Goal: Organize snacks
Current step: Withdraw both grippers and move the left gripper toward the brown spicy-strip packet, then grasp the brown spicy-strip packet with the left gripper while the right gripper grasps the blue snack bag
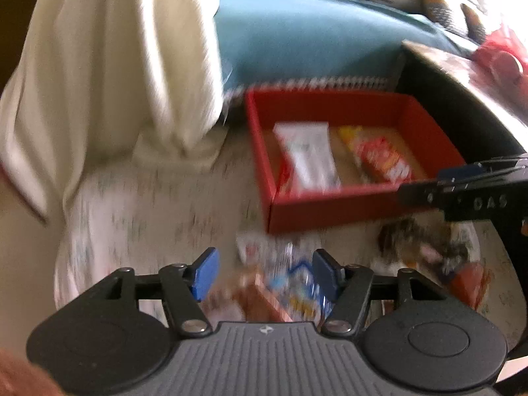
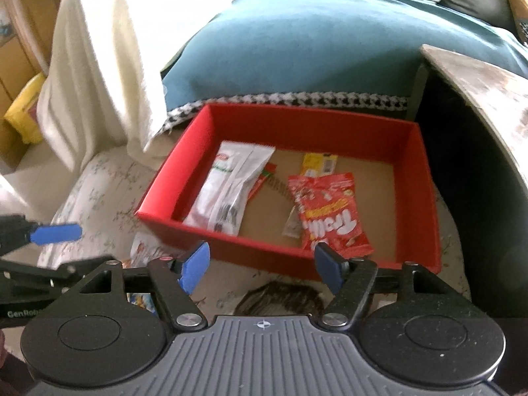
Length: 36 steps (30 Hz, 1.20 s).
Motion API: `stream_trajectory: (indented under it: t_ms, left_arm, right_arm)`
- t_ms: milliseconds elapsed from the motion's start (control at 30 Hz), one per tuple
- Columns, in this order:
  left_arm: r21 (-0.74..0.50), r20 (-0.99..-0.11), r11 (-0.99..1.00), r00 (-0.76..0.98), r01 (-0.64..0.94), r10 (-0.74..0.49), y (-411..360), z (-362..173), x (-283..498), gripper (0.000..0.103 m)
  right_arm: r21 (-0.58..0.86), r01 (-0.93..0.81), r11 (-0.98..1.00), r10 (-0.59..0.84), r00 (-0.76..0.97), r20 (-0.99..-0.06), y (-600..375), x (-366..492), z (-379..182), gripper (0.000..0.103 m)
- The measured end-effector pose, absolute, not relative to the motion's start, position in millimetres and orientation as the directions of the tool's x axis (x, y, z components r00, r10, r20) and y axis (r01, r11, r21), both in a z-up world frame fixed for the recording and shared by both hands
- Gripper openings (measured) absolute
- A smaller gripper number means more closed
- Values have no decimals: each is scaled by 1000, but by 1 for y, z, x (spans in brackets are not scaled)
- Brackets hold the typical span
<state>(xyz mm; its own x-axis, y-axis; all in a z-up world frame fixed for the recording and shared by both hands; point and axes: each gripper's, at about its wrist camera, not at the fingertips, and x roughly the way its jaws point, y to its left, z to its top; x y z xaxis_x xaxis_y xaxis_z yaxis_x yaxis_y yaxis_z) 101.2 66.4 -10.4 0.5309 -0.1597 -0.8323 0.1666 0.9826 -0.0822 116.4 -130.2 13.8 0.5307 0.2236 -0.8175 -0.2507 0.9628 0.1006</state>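
A: Where are the snacks?
B: A white bag (image 2: 227, 188) and a red bag (image 2: 330, 211) lie in the red box (image 2: 425, 204); more packets (image 1: 290, 283) lie near it.
A: The grippers?
B: Left gripper (image 1: 265, 275) and right gripper (image 2: 262, 265) both gape, empty.

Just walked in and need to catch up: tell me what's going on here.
A person with a gripper in each hand is sorting snacks into a red box on a floral-covered surface. The box already holds a white pouch, a red candy bag and a yellow packet. The left gripper, jaws open, hangs over loose blurred packets in front of the box, gripping none. The right gripper is open and empty near the box's front wall, with a dark wrapper below it.
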Motion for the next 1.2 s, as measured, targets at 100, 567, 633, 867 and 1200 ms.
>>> stream_trajectory:
  t_ms: [100, 567, 633, 867, 1200]
  left_arm:
    - [-145, -869, 986, 466, 81, -166, 77, -29, 91, 56]
    - [-155, -907, 977, 413, -145, -82, 69, -70, 92, 70]
    - [-162, -903, 972, 424, -171, -76, 70, -72, 93, 71]
    - [-164, -896, 975, 436, -153, -82, 81, -66, 82, 58]
    - [-236, -877, 964, 454, -121, -157, 105, -57, 60, 36]
  right_arm:
    - [93, -276, 957, 229, 513, -827, -121, 115, 11, 77]
    - [110, -324, 940, 269, 501, -822, -113, 107, 14, 78]
    - [108, -328, 939, 269, 499, -824, -112, 106, 13, 78]
    - [104, -353, 930, 271, 465, -843, -102, 106, 3, 78]
    - [94, -437, 894, 268, 356, -895, -53, 102, -33, 78]
